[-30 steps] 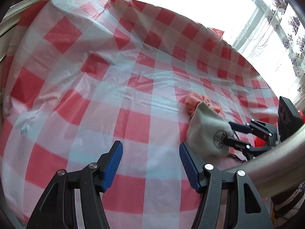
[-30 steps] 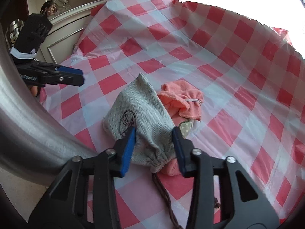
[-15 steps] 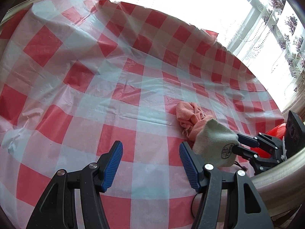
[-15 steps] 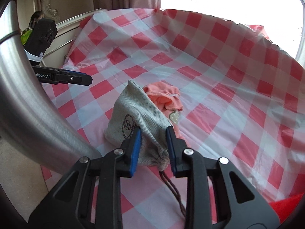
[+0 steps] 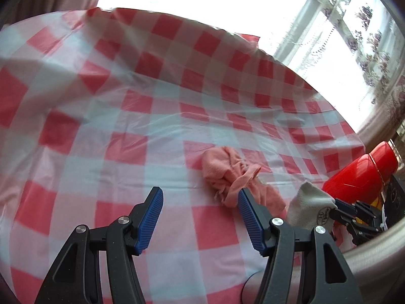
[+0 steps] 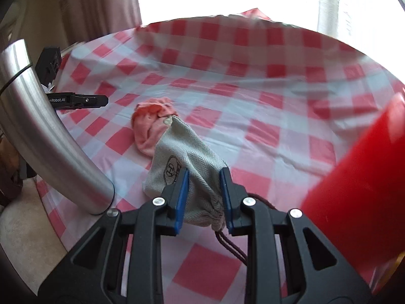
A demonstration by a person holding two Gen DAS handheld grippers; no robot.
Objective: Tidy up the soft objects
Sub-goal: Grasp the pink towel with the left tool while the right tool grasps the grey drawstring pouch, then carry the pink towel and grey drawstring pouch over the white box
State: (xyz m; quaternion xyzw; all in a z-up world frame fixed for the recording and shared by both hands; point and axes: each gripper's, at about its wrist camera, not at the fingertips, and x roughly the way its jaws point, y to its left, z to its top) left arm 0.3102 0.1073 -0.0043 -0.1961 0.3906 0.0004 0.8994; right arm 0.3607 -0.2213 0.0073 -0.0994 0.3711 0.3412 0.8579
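Pouch (image 6: 187, 157), grey herringbone with a drawstring, now sits pinched at its gathered mouth by my right gripper (image 6: 203, 197); a second ago those jaws only straddled it. It has slid toward six o'clock off the pink cloth (image 6: 152, 124). My left gripper (image 5: 200, 217) hangs half-open, empty, cloth at its one o'clock. Separating looks underway.

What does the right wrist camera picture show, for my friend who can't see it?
The right gripper is shut on the gathered neck of a grey drawstring pouch. Pink cloth pokes out beyond it on a red-checked tablecloth. The left gripper reaches in from the left edge.
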